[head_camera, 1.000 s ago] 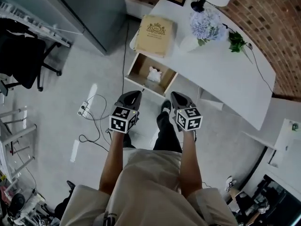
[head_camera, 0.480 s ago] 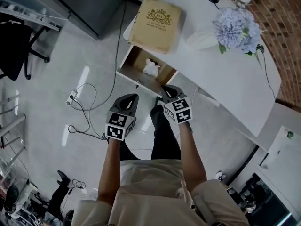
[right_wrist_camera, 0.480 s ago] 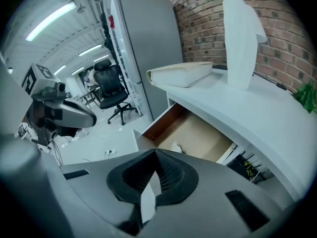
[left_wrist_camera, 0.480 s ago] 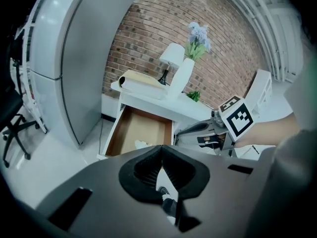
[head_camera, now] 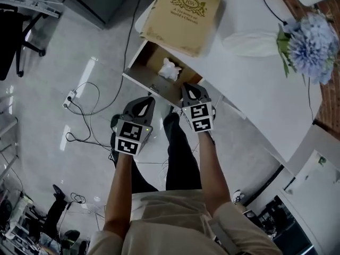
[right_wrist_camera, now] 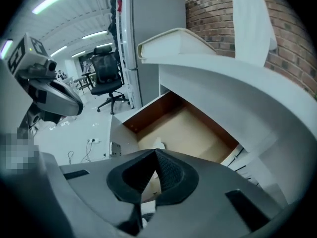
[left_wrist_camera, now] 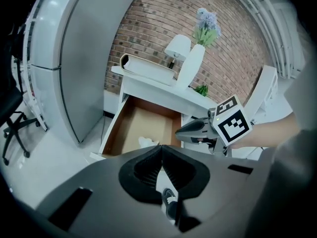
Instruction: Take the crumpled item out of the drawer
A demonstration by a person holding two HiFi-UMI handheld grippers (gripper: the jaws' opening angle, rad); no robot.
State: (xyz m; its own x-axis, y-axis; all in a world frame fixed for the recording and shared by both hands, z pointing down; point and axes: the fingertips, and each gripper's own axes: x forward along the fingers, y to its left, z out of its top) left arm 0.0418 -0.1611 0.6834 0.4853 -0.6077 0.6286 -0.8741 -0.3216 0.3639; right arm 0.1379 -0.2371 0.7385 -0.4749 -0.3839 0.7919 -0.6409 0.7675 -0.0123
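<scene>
The white desk's drawer point(head_camera: 142, 70) stands pulled open, brown inside. A crumpled white item point(head_camera: 170, 69) lies in it toward the right. My right gripper point(head_camera: 187, 87) is shut and empty, its tips just over the drawer's front edge, close to the crumpled item point(right_wrist_camera: 158, 144). My left gripper point(head_camera: 149, 101) hangs shut and empty a little in front of the drawer's front panel, apart from it. In the left gripper view the crumpled item point(left_wrist_camera: 147, 142) peeks over the jaws, with the right gripper point(left_wrist_camera: 194, 128) to its right.
A tan book point(head_camera: 183, 15) lies on the desk point(head_camera: 249, 84) above the drawer, beside a white vase point(head_camera: 249, 41) of blue flowers. Cables and a power strip point(head_camera: 69, 96) lie on the floor at left. A grey cabinet point(left_wrist_camera: 84, 58) stands left of the desk.
Both grippers have come down and forward toward the drawer. The right one has rolled and now reaches the drawer's front edge. The desk and drawer look larger and nearer.
</scene>
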